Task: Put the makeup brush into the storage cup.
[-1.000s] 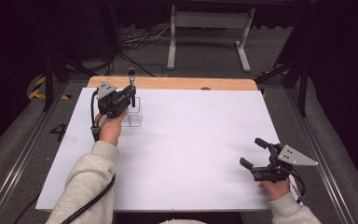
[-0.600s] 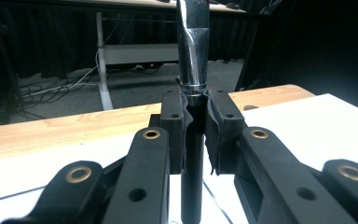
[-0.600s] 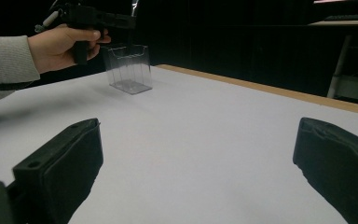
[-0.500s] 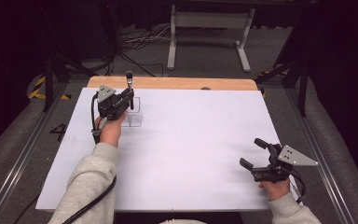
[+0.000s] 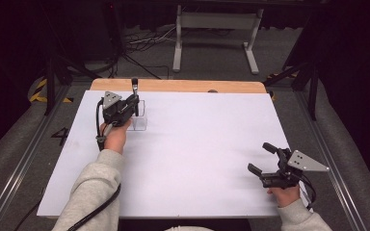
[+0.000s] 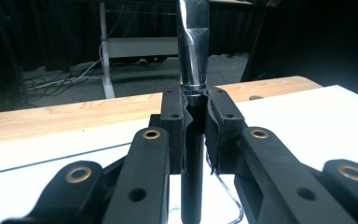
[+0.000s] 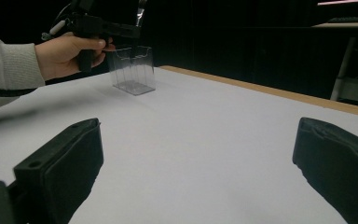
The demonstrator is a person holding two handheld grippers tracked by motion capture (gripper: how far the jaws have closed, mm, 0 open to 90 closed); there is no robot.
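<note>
Clear plastic holder (image 5: 139, 121) waits under the utensil (image 6: 192, 56) clamped upright in the left gripper (image 6: 195, 122); next, lowering it inside. Right gripper (image 5: 264, 159) rests agape, empty.

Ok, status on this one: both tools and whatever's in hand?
Left tool shut on upright black-handled utensil, above clear container. Right tool open, idle near table edge. White tabletop between them.

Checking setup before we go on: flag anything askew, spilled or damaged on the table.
Nothing stands out. The clear container stands upright, the left gripper holds the utensil upright over it, and the white table cover lies flat and unspilled.
</note>
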